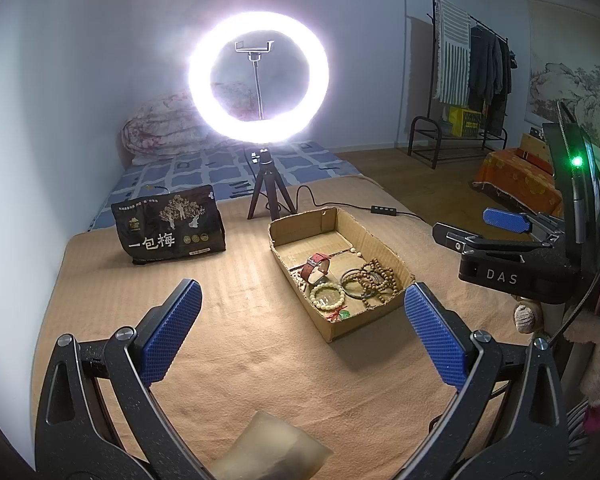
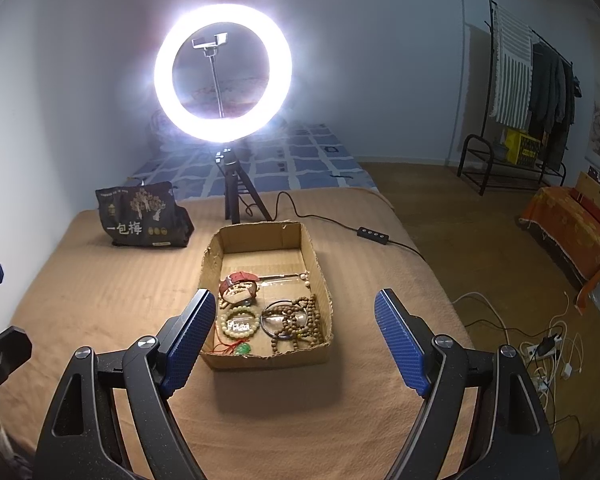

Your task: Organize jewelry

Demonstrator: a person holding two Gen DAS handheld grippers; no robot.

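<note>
From the left wrist camera, the left gripper (image 1: 304, 336) hangs over the tan blanket (image 1: 112, 300) with its blue pads spread wide and nothing between them. Beyond its right pad sits the cardboard box (image 1: 384, 244), a shallow open tray holding the jewelry: a red-strapped watch (image 1: 317, 266), a pale green bead bracelet (image 1: 327, 295), a dark bangle (image 1: 350, 282) and a string of brown wooden beads (image 1: 378, 276), all heaped at the near end. A small green pendant (image 1: 343, 314) on red cord lies in the near corner. To the far left stands a black snack bag (image 1: 168, 226). Behind the box a ring light (image 1: 259, 76) on a small tripod glares hard, washing out the wall. The right gripper (image 1: 500, 224) shows at the right edge, open. A pale blurred object (image 1: 268, 448) sits close under the lens; I cannot tell what it is.

From the right wrist camera, the right gripper (image 2: 296, 344) is also wide and empty, its left pad overlapping the box's near left wall (image 2: 210, 280). The jewelry lies between the pads, further off. The light's cable and inline switch (image 2: 372, 235) trail right of the box. On the far right floor lie tangled chargers (image 2: 548, 344), with a clothes rack (image 2: 532, 80) beyond.
</note>
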